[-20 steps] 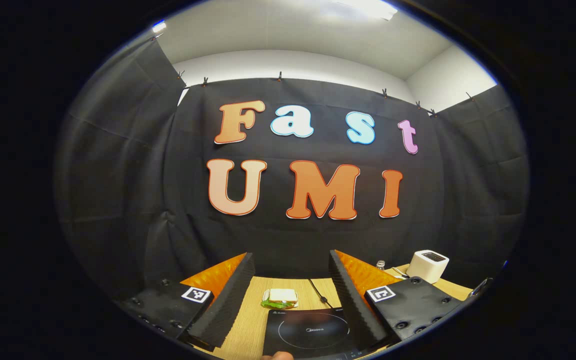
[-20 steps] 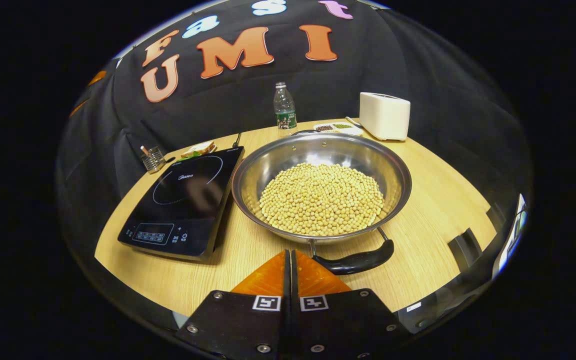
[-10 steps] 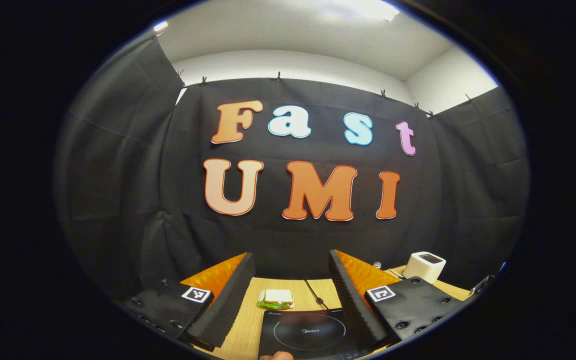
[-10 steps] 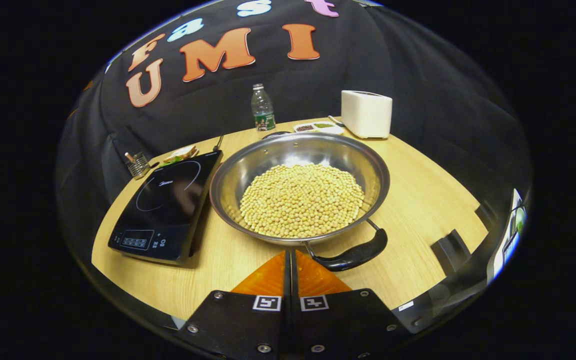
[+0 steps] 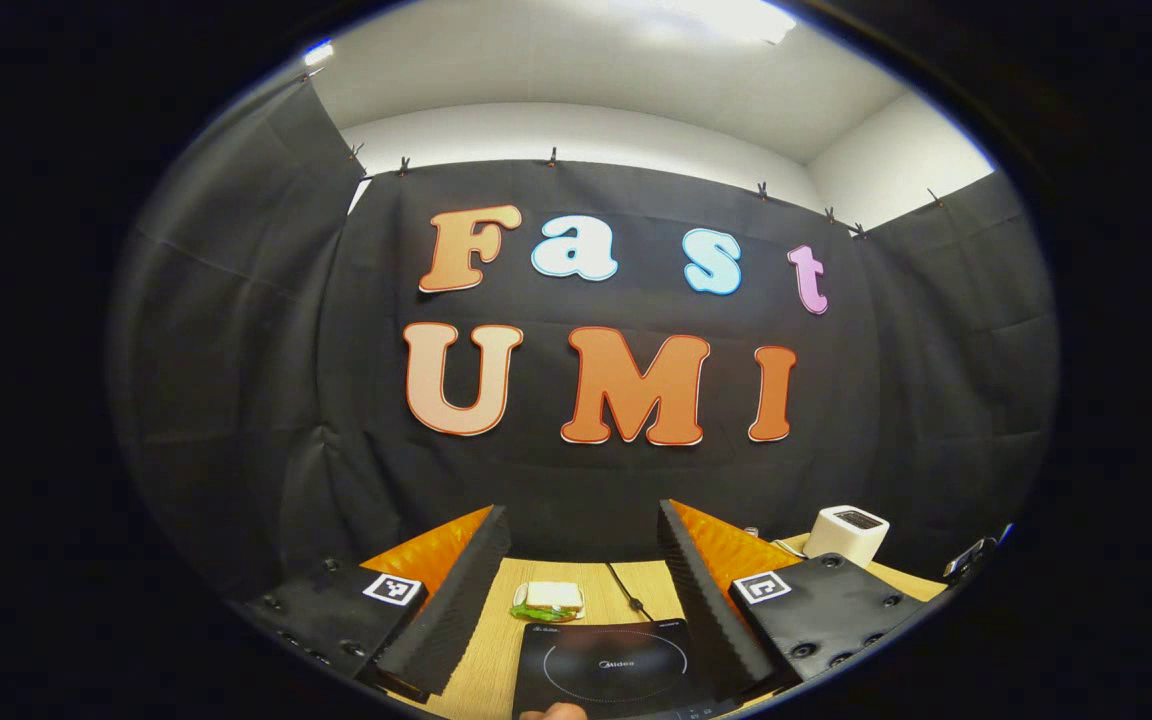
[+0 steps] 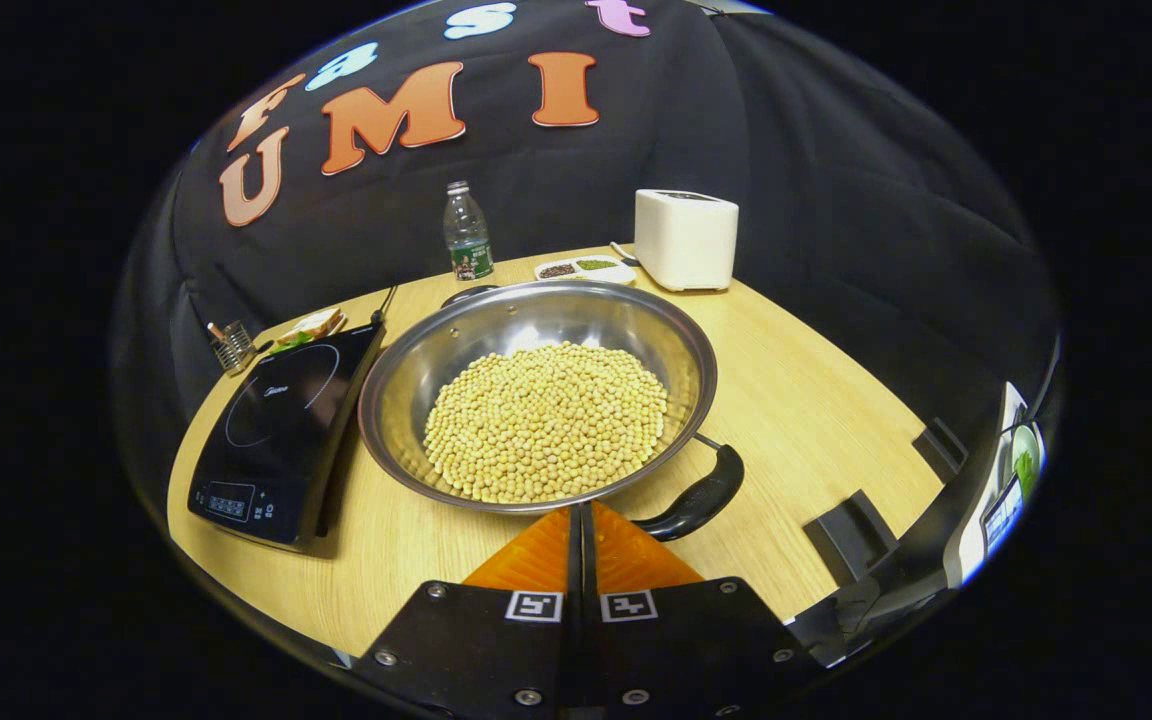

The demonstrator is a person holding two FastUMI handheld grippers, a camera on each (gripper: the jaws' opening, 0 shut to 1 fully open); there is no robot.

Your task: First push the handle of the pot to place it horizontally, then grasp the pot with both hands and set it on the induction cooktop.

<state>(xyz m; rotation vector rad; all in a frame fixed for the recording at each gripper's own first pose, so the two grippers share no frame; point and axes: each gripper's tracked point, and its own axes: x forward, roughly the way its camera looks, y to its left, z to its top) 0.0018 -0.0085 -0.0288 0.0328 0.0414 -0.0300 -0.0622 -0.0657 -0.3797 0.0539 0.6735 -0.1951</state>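
The right gripper [image 6: 581,512] has its two fingers pressed flat together with nothing between them, their tips sitting just at the near rim of the pot [image 6: 536,395], beside the root of the black handle [image 6: 696,495]. That handle sticks out from the pot's near right side at a slant toward the table's right edge. The pot is a wide steel pan heaped with pale yellow beans [image 6: 546,420], and it stands on the wooden table [image 6: 816,400], immediately right of the black induction cooktop [image 6: 276,420], its rim close against the cooktop's edge. Behind the pot I see a plastic bottle [image 6: 466,232], a white toaster [image 6: 686,238] and a small divided dish [image 6: 581,268]; a sandwich [image 6: 311,325] and a wire holder [image 6: 229,345] lie past the cooktop's far end. The left gripper [image 5: 581,545] is held up level, fingers spread wide and gripping nothing, with the cooktop and the sandwich visible between them lower down, well apart from its tips.
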